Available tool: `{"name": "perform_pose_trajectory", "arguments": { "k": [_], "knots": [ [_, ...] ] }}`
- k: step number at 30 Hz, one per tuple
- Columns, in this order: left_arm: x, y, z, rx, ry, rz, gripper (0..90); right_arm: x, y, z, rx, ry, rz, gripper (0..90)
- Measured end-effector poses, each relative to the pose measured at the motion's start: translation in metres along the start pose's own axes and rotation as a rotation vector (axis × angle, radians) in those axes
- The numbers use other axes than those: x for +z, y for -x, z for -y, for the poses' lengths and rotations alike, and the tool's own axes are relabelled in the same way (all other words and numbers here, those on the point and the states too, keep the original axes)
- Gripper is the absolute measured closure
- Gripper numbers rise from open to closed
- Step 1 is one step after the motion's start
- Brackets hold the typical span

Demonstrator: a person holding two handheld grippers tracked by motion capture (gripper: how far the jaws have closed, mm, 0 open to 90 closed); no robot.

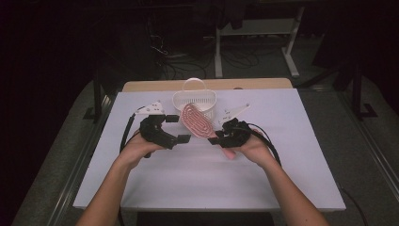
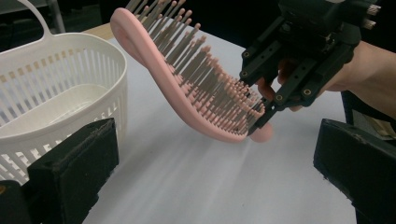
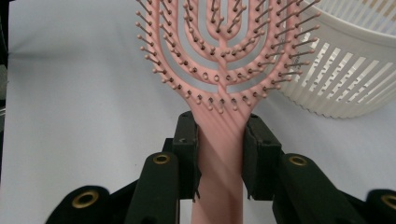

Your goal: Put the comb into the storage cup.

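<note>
Here I see a pink hairbrush point(image 1: 196, 122), a vented paddle with curved open ribs and rows of grey, pink-tipped bristles, held clear above the white desk point(image 1: 197, 174) just in front of a white slotted basket point(image 1: 194, 100) with a loop handle. My right tongs point(image 3: 220, 144) are clamped on the brush's handle, one black pad pressed to each side. The right gripper view gives me the bristled face head-on, with the basket's wall just behind its far end; the left gripper view shows the brush from the side, its back bowed, its head tilted up over the basket's rim. My left tongs point(image 2: 215, 163) stand wide apart, holding nothing, near the brush and not touching it.
</note>
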State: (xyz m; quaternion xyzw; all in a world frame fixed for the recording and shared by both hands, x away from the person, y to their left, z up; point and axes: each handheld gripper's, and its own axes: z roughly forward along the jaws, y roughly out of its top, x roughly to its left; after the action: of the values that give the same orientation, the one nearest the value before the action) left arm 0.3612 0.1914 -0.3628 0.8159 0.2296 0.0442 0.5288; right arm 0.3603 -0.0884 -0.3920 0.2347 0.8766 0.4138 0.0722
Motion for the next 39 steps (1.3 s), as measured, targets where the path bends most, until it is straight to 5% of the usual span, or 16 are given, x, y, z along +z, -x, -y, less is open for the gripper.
{"name": "perform_pose_trajectory", "arguments": {
  "k": [20,39],
  "knots": [
    [0.002,-0.002,0.001,-0.044,0.005,-0.032,0.4,0.020,-0.020,-0.005,-0.048,-0.014,-0.043,68.7],
    [0.003,-0.002,0.000,-0.060,-0.001,-0.066,16.9,0.024,-0.024,-0.005,-0.060,-0.008,-0.030,68.7]
  ]
}}
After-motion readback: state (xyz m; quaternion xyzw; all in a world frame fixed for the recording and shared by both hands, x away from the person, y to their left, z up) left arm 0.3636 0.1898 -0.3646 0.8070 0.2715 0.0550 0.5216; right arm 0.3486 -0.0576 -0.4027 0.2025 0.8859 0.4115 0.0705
